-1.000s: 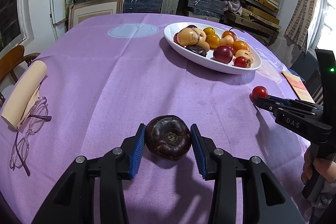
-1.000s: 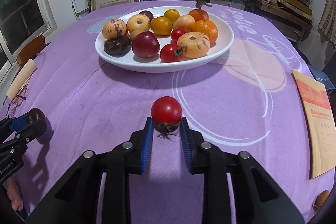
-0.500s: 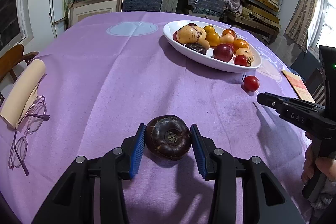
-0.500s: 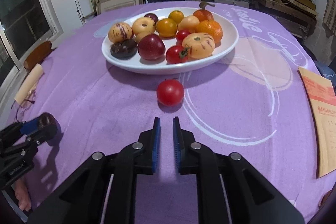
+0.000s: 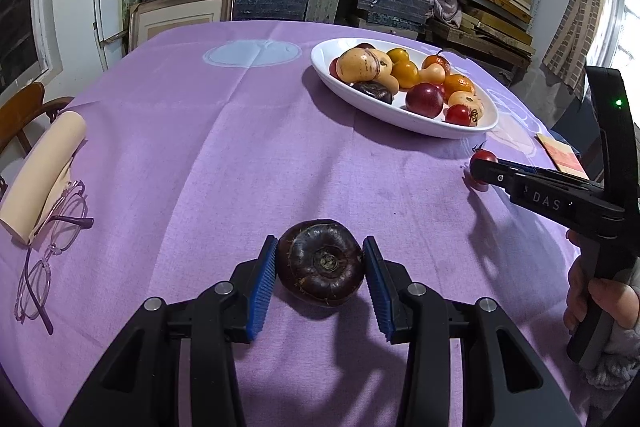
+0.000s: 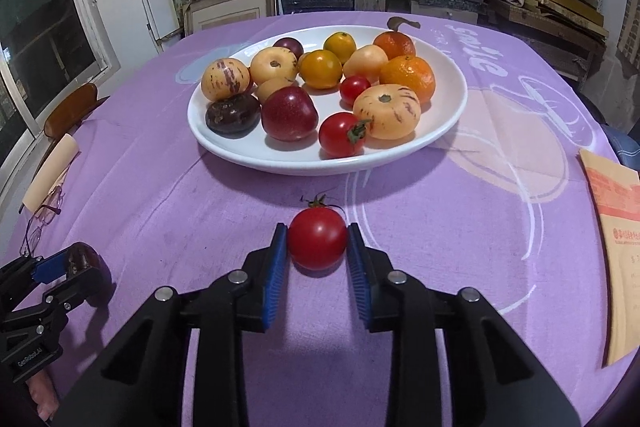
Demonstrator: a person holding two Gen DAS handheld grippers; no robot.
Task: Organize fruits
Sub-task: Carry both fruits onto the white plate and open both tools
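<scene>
A dark brown round fruit (image 5: pixel 320 263) sits low over the purple cloth between the blue pads of my left gripper (image 5: pixel 320 251), which is shut on it. A red tomato (image 6: pixel 317 243) with a green stem lies just in front of the white plate (image 6: pixel 280 163), and my right gripper (image 6: pixel 317 233) is closing, its pads pressed on both sides of the tomato. The plate holds several fruits: oranges, yellow striped ones, a dark red one and small tomatoes. The right wrist view shows the left gripper (image 6: pixel 60 267) at the lower left.
Purple-framed glasses (image 5: pixel 44 247) and a beige roll (image 5: pixel 40 179) lie at the table's left edge. An orange envelope (image 6: pixel 616 227) lies at the right edge. A wooden chair (image 5: pixel 20 107) stands left of the table, and stacked shelves fill the back wall.
The tomato left the right gripper and lay loose near the plate half a second ago. The right gripper has moved forward and its pads now clasp it again. The left gripper has not moved.
</scene>
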